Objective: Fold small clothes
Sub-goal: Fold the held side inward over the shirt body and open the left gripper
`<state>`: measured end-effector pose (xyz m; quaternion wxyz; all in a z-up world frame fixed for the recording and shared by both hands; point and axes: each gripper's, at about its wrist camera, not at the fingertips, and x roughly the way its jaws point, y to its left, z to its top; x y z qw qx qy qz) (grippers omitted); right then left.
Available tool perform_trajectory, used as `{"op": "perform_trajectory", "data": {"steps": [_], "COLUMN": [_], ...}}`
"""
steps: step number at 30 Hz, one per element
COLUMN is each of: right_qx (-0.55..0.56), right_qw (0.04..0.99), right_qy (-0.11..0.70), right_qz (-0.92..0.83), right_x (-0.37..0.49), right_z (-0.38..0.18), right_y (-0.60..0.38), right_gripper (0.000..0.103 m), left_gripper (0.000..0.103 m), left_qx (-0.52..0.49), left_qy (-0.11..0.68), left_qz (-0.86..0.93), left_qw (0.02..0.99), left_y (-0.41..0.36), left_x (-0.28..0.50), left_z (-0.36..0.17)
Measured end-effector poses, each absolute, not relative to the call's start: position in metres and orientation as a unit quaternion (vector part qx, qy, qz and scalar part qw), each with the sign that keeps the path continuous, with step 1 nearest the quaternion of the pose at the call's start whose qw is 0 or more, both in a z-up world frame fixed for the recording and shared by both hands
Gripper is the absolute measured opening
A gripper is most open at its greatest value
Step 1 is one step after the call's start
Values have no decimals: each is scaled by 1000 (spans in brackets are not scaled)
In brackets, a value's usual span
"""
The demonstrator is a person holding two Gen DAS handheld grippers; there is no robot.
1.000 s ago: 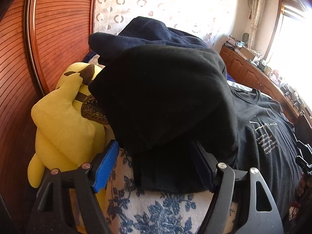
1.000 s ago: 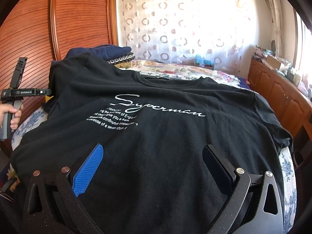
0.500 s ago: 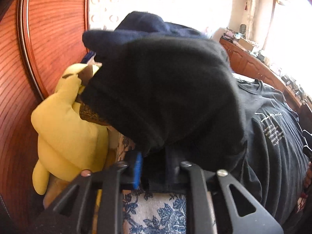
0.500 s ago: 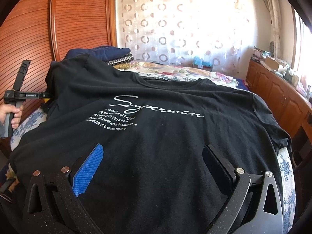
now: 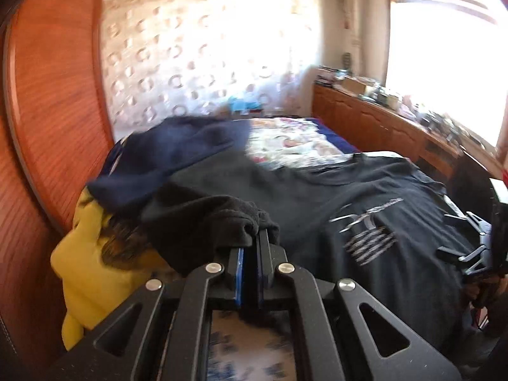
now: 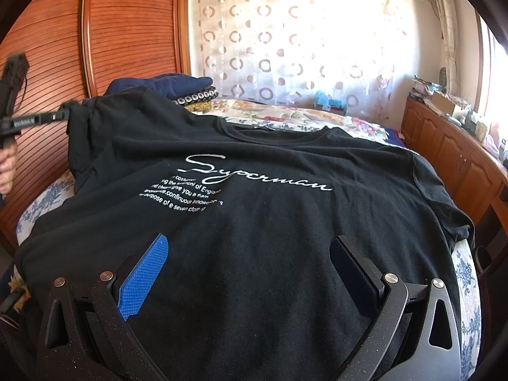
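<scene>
A black T-shirt (image 6: 273, 228) with white "Superman" lettering lies spread face up on the bed. My left gripper (image 5: 250, 238) is shut on the shirt's left sleeve (image 5: 209, 222) and holds it lifted above the bed's left edge. In the right wrist view the left gripper (image 6: 65, 115) shows at the far left, pinching that sleeve. My right gripper (image 6: 247, 254) is open and empty, low over the shirt's bottom hem. The right gripper also shows at the right edge of the left wrist view (image 5: 470, 247).
A navy garment (image 5: 171, 155) lies piled at the head of the bed beside a yellow plush toy (image 5: 92, 254). A wooden wardrobe (image 6: 127, 31) stands on the left. A wooden cabinet (image 6: 451, 158) runs along the right. The floral bedsheet (image 6: 317, 117) shows beyond the collar.
My left gripper closed on the sleeve and lifted it up and toward the shirt's body. The right gripper has stayed still and open.
</scene>
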<state>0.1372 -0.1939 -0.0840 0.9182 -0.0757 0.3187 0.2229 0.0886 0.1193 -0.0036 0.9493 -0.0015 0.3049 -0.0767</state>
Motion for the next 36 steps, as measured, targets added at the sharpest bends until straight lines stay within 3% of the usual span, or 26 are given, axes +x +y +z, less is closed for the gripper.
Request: {"op": "perform_trajectory", "data": {"steps": [3,6,11,20,29,36], "right_qx": [-74,-72,-70,-71,-73,-76], "right_qw": [918,917,916,916,915,914], "right_qy": [318,322,325,325,327,330], "right_qz": [223,224,224,224,224,225], "right_x": [137,138,139,139,138,138], "right_z": [-84,-85,-85,-86,-88,-88], "right_y": [-194,-194,-196,-196,-195,-194], "right_gripper": [103,103,103,103,103,103], "left_gripper": [2,10,36,49,52,53], "left_qx": [26,41,59,63,23,10], "left_qy": [302,303,310,358,420,435], "left_qz": [-111,-131,-142,-105,-60,-49], "left_qw": [947,943,938,926,905,899], "left_y": [80,50,33,45,80,91], "left_x": [94,99,98,98,117,122], "left_z": [12,20,20,-16,-83,-103]}}
